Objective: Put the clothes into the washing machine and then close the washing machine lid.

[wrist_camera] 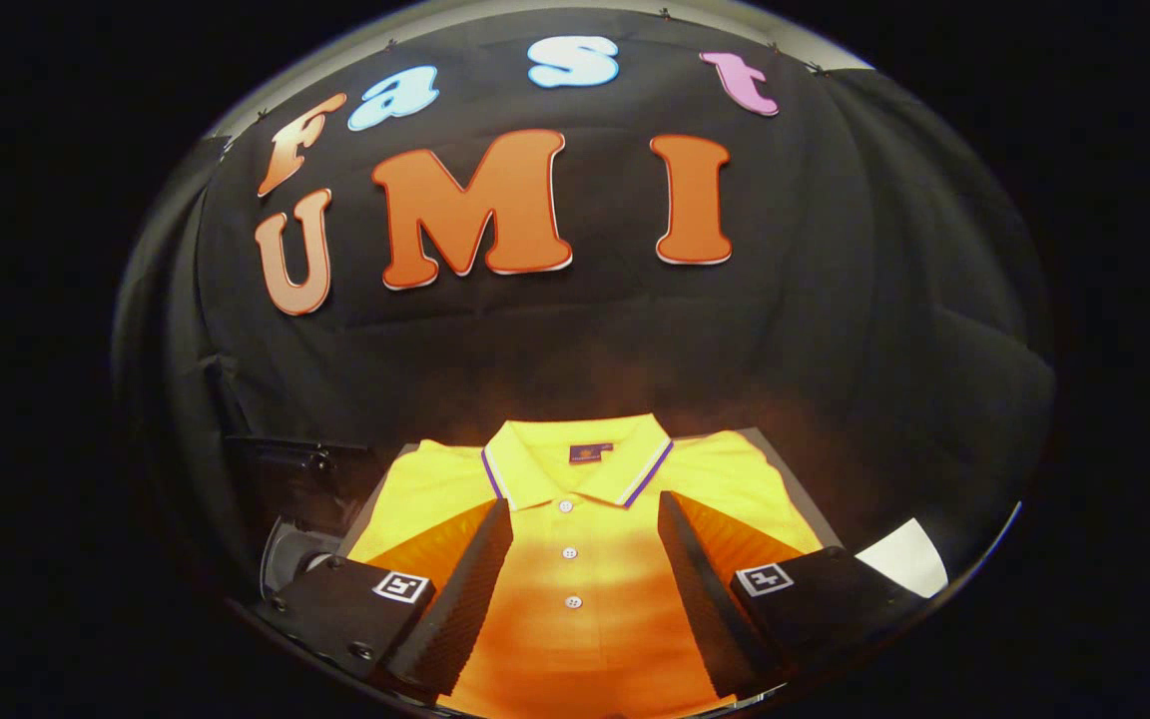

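A yellow polo shirt [575, 519] lies flat and folded on a grey surface [780, 449], its striped collar pointing away from me toward the booth wall. Its button placket runs straight down the gap between my fingers. My gripper [585, 509] hovers over the shirt's chest, open wide, with one finger [465, 589] over the left half and the other finger [700, 589] over the right half. Nothing is held between them. The lower part of the shirt is hidden under the gripper body.
To the left of the shirt sits a dark rounded shape with a pale rim [290, 559], partly hidden. A dark bracket-like fixture [286, 454] stands behind it. A white patch [904, 554] shows at the right, past the shirt's sleeve.
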`<state>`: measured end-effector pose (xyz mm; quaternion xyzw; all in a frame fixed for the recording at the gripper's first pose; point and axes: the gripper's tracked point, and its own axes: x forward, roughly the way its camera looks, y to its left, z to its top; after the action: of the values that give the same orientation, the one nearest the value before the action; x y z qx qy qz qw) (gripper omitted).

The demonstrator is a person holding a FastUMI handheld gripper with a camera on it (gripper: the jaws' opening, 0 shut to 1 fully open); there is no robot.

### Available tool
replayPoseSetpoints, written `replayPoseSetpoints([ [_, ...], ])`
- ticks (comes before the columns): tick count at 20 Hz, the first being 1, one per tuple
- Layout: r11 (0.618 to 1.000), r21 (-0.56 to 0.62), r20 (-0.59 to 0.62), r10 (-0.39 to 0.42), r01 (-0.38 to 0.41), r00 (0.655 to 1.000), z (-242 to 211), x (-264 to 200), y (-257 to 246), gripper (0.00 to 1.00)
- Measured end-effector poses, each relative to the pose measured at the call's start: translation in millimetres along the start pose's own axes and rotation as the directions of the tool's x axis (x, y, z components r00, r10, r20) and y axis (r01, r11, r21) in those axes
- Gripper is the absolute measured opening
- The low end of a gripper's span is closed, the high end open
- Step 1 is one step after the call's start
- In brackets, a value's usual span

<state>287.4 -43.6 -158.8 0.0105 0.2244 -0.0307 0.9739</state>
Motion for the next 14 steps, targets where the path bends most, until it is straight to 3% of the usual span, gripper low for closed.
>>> replayPoseSetpoints([
  [4, 0.999, -0.041, -0.107, -0.032, 0.028, 0.994, -23.5, 19.3, -1.1, 0.96],
  [14, 0.999, -0.01, -0.262, -0.042, 0.04, 0.964, -43.3, 31.7, 1.2, 0.96],
])
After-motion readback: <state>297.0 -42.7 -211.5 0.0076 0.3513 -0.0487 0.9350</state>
